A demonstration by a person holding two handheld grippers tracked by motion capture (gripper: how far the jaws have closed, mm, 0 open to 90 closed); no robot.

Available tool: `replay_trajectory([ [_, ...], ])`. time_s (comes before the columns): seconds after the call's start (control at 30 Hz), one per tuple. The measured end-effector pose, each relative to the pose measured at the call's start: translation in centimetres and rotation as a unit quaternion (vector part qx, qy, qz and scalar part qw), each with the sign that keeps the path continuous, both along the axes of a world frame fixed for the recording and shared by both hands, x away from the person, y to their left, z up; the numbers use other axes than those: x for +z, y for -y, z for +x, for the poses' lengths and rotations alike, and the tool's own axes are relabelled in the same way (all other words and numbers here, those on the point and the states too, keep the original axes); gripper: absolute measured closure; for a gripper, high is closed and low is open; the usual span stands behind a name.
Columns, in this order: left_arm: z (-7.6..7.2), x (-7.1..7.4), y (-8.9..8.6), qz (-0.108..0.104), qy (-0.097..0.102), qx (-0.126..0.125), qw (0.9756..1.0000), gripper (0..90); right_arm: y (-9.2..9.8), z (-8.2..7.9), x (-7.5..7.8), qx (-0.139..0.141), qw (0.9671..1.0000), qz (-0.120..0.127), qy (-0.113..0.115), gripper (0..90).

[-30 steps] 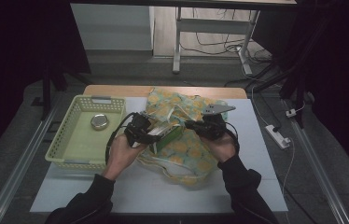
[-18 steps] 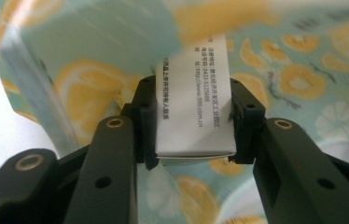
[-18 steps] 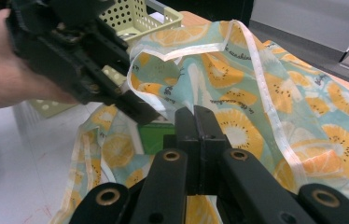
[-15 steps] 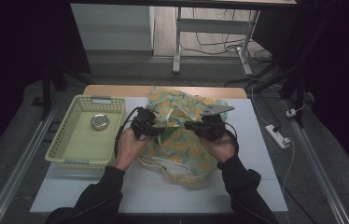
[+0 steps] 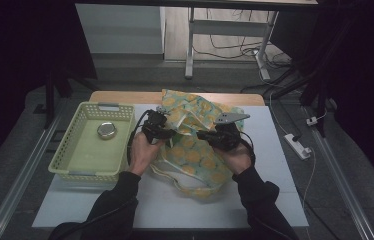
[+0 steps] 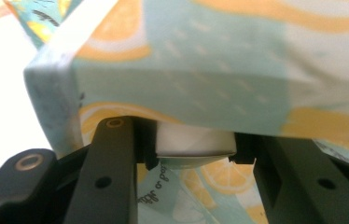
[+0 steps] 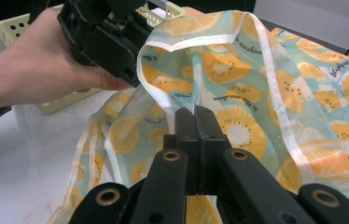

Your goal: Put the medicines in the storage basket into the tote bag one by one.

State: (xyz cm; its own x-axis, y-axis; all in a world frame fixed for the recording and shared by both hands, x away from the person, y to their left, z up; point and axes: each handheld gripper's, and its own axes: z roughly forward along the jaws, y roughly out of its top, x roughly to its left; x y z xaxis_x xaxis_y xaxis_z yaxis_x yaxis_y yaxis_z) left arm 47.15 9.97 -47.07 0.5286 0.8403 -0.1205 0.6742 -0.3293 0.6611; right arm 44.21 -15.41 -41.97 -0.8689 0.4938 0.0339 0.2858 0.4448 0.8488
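We find the lemon-print turquoise cloth [image 5: 195,150] stretched nine-to-three: left gripper [image 5: 161,131] clamps its white-taped edge, right gripper [image 5: 206,135] pinches it closed.

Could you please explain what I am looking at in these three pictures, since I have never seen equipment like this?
A person holds a two-jaw tool in each hand. The high view looks down on the white table; the other two pictures come from cameras on the tools. On the table lie a lemon-print cloth and a yellow-green basket holding a small metal tin. The left tool grips a white-edged fold of the cloth. The right tool, jaws together, pinches the cloth's white hem.
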Motion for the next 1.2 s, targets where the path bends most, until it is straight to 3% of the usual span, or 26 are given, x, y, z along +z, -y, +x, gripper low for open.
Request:
replay_trajectory([
  [0.23, 0.4, -0.7, 0.1, -0.004, 0.005, -0.002, 1.0, 59.7, -0.1, 0.0, -0.2, 0.001, 1.0, -0.002, -0.002, 90.0],
  [0.33, 0.0, -0.3, 0.0, -0.009, 0.014, -0.007, 0.9998, 51.0, 0.0, 0.1, -0.2, -0.001, 1.0, -0.002, -0.003, 90.0],
  [0.43, -0.6, 0.4, -0.2, -0.015, 0.02, -0.013, 0.9996, 43.3, 0.2, 0.2, -0.2, -0.003, 1.0, -0.002, -0.003, 90.0],
  [0.6, -1.8, 1.2, -0.5, -0.014, 0.012, -0.038, 0.9991, 33.6, 0.3, 0.2, -0.1, -0.005, 1.0, 0.0, -0.002, 90.0],
  [0.9, -4.4, 2.0, -1.6, -0.029, 0.001, -0.089, 0.9956, 21.8, 0.4, 0.3, 0.0, -0.007, 1.0, 0.001, 0.0, 90.0],
  [1.1, -6.0, 2.6, -2.9, -0.029, 0.009, -0.101, 0.9944, 15.8, 0.4, 0.3, 0.0, -0.007, 1.0, 0.001, 0.0, 90.0],
  [1.2, -6.3, 2.9, -4.0, -0.043, 0.012, -0.1, 0.994, 12.4, 0.4, 0.2, -0.1, -0.007, 1.0, 0.001, 0.001, 90.0],
])
